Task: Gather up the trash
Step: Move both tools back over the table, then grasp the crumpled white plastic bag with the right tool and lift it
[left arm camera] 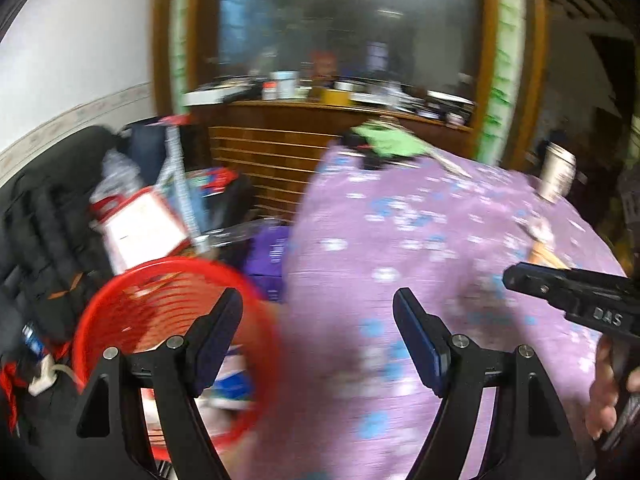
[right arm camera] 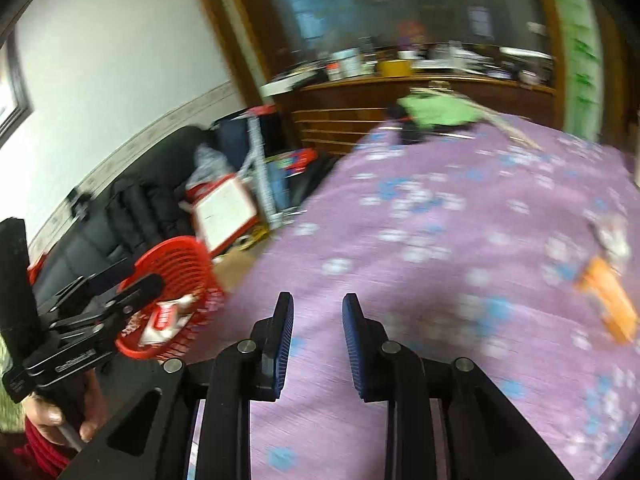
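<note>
A red slatted basket (left arm camera: 132,320) stands off the table's left edge, and my left gripper (left arm camera: 318,304) hangs open and empty over its rim and the purple flowered tablecloth (left arm camera: 400,240). The basket (right arm camera: 176,264) holds a red and white wrapper (right arm camera: 164,320). My right gripper (right arm camera: 318,304) is over the cloth, its blue pads a little apart with nothing between them. An orange wrapper (right arm camera: 608,300) and a white crumpled scrap (right arm camera: 612,236) lie on the cloth at the right. In the right wrist view the left gripper (right arm camera: 144,272) shows in front of the basket.
A paper cup (left arm camera: 558,176) stands at the table's far right. Green and black items (left arm camera: 384,140) with thin sticks lie at the far edge. A black sofa (right arm camera: 132,208) with clutter is at the left, and a wooden counter (left arm camera: 320,120) is behind the table.
</note>
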The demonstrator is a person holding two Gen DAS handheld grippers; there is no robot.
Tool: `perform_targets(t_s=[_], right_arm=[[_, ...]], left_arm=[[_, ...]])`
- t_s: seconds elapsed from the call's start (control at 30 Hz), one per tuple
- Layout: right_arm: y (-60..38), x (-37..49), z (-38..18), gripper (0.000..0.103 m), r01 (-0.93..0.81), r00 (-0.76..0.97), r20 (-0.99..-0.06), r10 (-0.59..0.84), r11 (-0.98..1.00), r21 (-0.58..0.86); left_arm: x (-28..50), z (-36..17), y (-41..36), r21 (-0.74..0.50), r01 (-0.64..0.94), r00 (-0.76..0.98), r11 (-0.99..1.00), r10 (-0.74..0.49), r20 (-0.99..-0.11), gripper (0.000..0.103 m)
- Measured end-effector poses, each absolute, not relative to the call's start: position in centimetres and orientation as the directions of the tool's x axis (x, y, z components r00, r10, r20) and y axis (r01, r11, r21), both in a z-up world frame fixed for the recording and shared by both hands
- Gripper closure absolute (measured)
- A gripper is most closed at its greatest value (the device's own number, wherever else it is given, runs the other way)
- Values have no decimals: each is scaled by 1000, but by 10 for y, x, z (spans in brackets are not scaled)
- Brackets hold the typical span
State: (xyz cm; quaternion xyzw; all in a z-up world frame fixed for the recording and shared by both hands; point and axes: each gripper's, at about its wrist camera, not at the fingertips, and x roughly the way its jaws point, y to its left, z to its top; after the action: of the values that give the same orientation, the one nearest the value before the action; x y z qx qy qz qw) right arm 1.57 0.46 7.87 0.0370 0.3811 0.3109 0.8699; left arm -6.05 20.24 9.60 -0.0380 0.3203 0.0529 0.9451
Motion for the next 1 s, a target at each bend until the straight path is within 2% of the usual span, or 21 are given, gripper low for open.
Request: perform_targets(t_s=[0.13,0.23,0.37,0.47,0.63,0.73,0.9,0.93,1.0], right_arm=[[-79,29,76,62,-389,585,-667,462,881,269],[-141,51,69,62,-273,610,-694,382,924,269],[-215,96,63,62,-114,617,-740,267,961,252],[-246,129,56,57,-35,620,-758,203,972,233],[-258,188,36,57,-6,573,-781,250,953,301],[-251,217,21,53,-4,533,-803,269,949,315],[-234,235,-4,53,-4,482,-857,182,979,206],[-233,233,-6,65,-7,484,-856,178,980,200],[-235,228,-4,68,-11,494,-851,180,979,201]], left_arm=[[-39,101,137,-65,27,772,998,-62,-633,26],[-25,101,94,-75,121,744,990,-140,-654,26],[-8,96,42,-47,193,710,980,-172,-683,26],[-2,90,16,-39,242,688,970,-200,-697,26],[8,79,-3,-10,264,663,964,-189,-724,26],[11,76,-1,-6,271,653,963,-188,-734,26],[15,70,4,-3,274,645,962,-186,-742,26],[16,69,4,0,271,645,962,-182,-742,26],[18,66,4,3,270,643,963,-178,-745,26]])
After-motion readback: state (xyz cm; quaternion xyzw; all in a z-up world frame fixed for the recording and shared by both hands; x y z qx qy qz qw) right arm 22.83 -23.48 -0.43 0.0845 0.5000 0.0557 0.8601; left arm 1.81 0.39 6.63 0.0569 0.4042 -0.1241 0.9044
